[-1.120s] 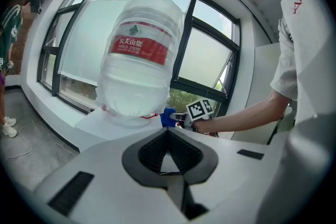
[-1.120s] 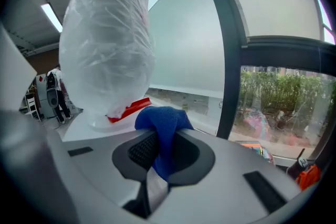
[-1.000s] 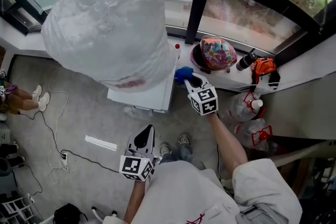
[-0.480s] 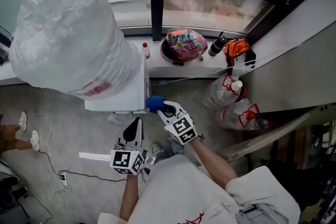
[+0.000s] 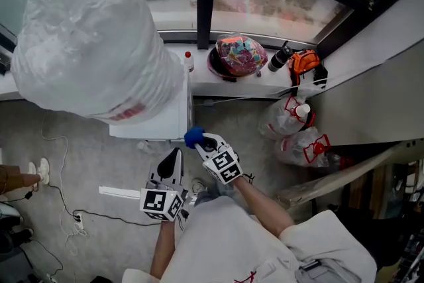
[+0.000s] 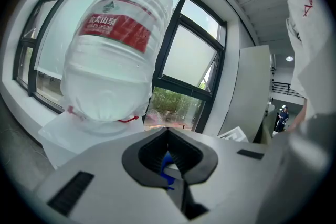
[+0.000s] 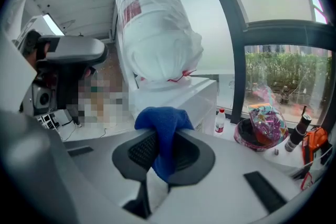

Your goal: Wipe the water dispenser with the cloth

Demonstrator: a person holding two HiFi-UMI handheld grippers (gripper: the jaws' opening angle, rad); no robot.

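Grey floor: head view places your right gripper at the water dispenser's near right corner; only its own view shows jaws clamped on the blue cloth; left gripper closed, empty.

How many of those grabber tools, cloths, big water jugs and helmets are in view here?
Grippers: 2 (left gripper, right gripper)
Blue cloth: 1, held in the right gripper
Water jug: 1, wrapped in clear plastic
Helmet: 1, on the window ledge
Total: 5
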